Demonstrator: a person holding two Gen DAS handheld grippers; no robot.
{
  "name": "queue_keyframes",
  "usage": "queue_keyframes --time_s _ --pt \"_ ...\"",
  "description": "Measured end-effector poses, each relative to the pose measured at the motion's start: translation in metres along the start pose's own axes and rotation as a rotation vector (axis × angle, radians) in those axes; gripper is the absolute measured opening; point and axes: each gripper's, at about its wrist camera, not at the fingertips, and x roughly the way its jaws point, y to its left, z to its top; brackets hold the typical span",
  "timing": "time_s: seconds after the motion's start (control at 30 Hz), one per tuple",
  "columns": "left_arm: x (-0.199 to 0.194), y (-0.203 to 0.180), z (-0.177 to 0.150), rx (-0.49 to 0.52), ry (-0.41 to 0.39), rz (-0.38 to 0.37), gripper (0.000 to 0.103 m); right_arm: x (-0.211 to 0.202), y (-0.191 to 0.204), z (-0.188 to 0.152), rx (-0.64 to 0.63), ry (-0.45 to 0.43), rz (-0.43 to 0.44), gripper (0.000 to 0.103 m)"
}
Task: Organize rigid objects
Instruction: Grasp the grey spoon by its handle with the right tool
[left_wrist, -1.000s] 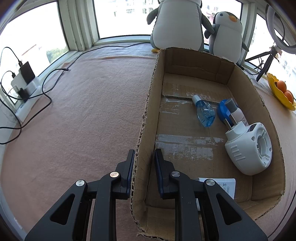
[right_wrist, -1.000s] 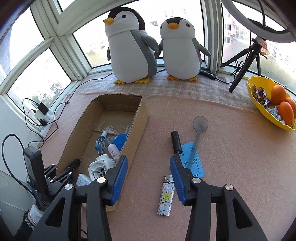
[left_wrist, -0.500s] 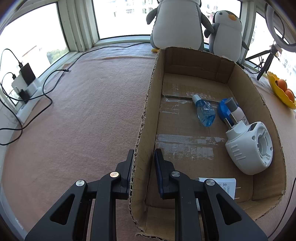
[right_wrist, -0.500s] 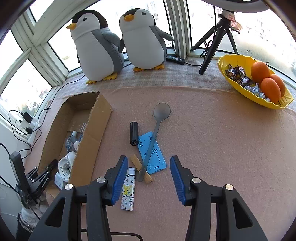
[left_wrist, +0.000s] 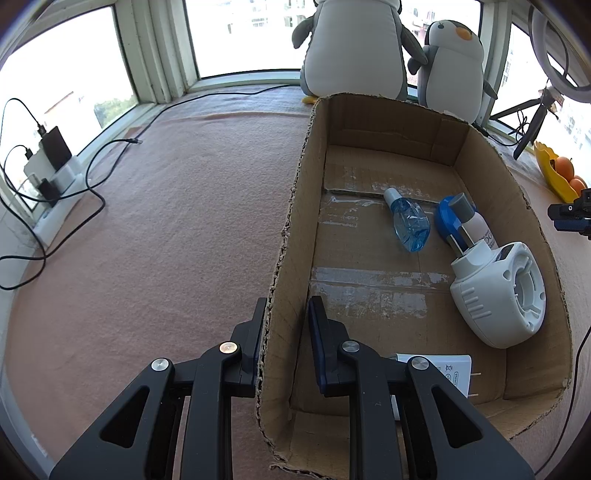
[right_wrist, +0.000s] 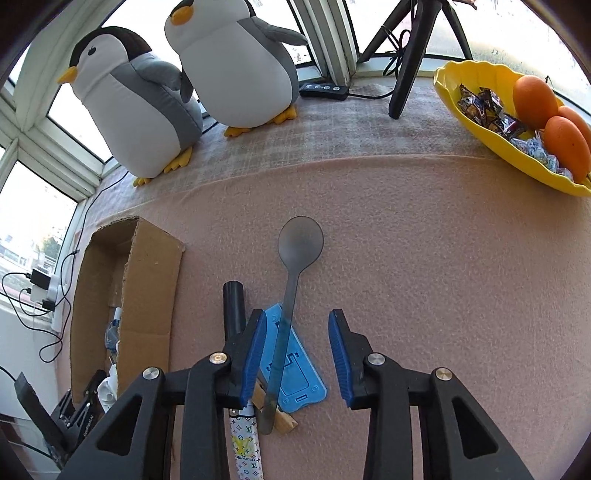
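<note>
My left gripper is shut on the near left wall of the cardboard box, one finger outside, one inside. In the box lie a blue spray bottle, a blue-capped tube, a white round device and a white plug. My right gripper is open and empty above a grey spoon that lies across a blue flat stand. A black cylinder, a patterned lighter and a small wooden piece lie beside them. The box shows at left.
Two plush penguins stand at the back by the window. A yellow bowl with oranges and sweets sits at the right. A tripod leg and a black remote are behind. Cables and chargers lie at the far left.
My right gripper has moved forward and down towards the spoon and blue stand, which now lie between its fingers. My left gripper keeps its hold on the box wall.
</note>
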Motion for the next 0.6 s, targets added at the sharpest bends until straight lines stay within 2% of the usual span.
queue_keyframes --time_s 0.27,0.6 --pt "0.000 0.002 0.000 -0.003 0.001 0.002 0.018 0.026 0.006 0.017 -0.010 0.036 -0.049 0.023" --pt "0.001 0.000 0.001 0.003 -0.002 0.009 0.018 0.039 0.010 0.020 -0.044 0.053 -0.117 0.016"
